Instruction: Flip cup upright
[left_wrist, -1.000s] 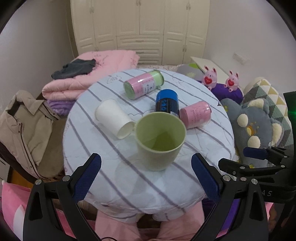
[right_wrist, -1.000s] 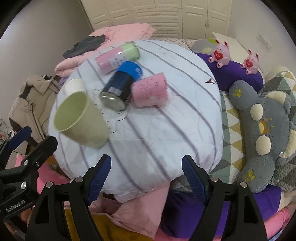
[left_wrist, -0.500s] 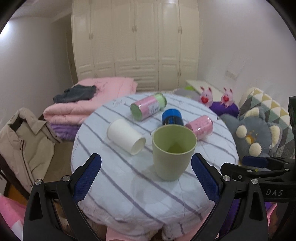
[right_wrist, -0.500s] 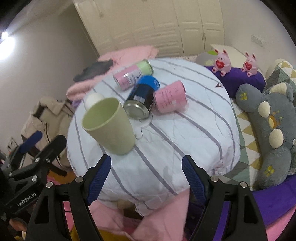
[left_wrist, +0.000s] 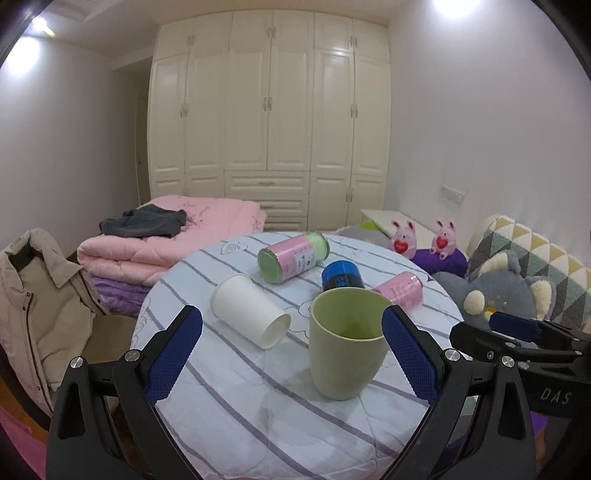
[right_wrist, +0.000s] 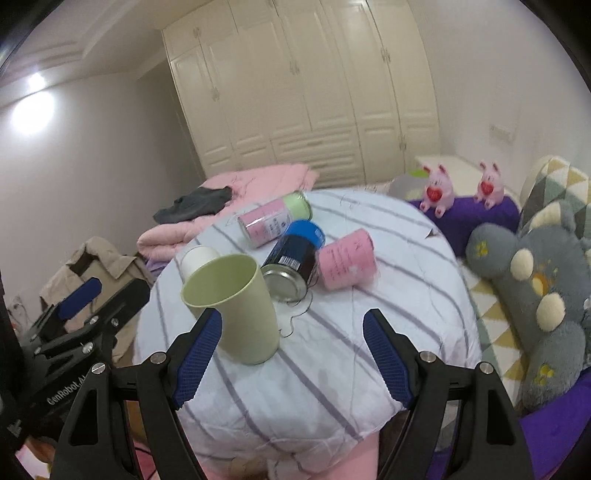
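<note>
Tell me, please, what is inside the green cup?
The green cup stands upright and looks empty: only its bare inner wall and some of its floor show; the near rim hides the rest.

L cam front-on, R cam from right, both near table (left_wrist: 258, 417)

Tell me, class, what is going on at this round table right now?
A person holds two grippers over a striped table. The green cup stands upright, mouth up, and neither gripper grips it: the left gripper and the right gripper are both open. A white paper cup lies on its side beside it, along with a pink-and-green can, a blue can and a pink can.
</note>
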